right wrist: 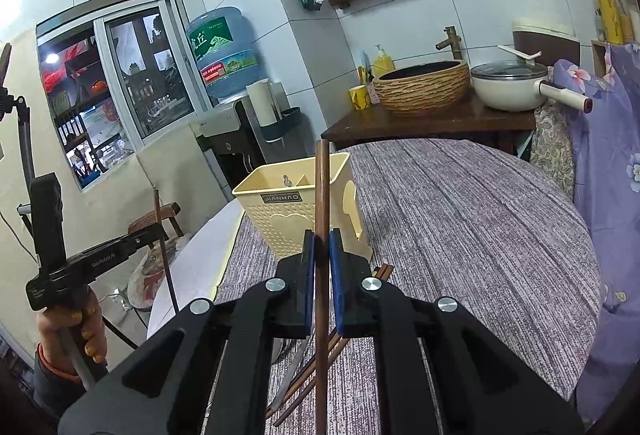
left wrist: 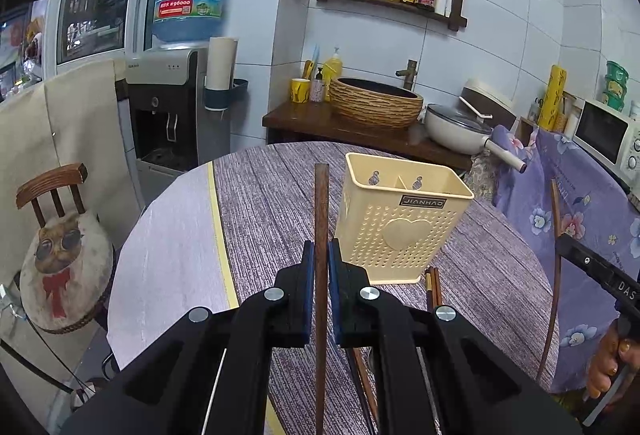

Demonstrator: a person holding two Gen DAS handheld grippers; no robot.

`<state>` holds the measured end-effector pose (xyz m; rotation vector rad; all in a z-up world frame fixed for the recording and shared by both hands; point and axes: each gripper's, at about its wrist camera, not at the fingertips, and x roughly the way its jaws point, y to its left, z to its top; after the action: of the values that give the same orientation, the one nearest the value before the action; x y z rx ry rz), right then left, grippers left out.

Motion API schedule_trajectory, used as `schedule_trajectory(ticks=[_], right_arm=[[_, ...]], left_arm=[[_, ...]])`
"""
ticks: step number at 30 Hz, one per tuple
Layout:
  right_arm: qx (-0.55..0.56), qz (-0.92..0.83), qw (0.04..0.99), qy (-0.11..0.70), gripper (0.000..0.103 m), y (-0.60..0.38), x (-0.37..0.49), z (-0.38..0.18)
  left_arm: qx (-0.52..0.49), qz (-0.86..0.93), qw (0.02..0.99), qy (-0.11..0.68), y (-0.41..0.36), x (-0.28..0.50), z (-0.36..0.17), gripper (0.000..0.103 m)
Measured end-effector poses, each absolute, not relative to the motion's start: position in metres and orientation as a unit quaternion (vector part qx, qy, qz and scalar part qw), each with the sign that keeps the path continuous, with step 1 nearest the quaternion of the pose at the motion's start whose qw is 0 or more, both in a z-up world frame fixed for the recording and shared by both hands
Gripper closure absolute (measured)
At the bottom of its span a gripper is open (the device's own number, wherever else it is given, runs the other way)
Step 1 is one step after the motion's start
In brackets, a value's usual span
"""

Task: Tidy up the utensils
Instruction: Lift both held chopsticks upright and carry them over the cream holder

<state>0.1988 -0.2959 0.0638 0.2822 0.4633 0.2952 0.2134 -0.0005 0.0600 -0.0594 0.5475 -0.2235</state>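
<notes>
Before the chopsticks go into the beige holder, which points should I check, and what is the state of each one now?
1. Left gripper shut on its chopstick: ok.
2. Right gripper shut on its chopstick: ok.
3. Beige utensil holder upright on the table: ok.
4. Holder's top open, divider visible, nothing seen inside: ok.
5. Either chopstick tip already above the opening: cannot tell.
6. More chopsticks lying on the table near the holder, not yet sorted: not ok.
</notes>
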Motion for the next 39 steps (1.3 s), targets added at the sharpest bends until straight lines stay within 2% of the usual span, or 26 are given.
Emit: schedule_trajectory(ticks=[25,39], right_arm=[[0.132,0.134,0.960,0.206,0.094,-0.294,0.191,0.052],[0.130,0.146,0.967,0.163,0.094,-0.282,0.201,0.075]], left_arm=[[-0.034,-0.108,0.957,0.265,0.002,0.210,0.061,0.095],[-0.044,-0.115,0.965,0.233,0.005,0.204,0.085,0.095]])
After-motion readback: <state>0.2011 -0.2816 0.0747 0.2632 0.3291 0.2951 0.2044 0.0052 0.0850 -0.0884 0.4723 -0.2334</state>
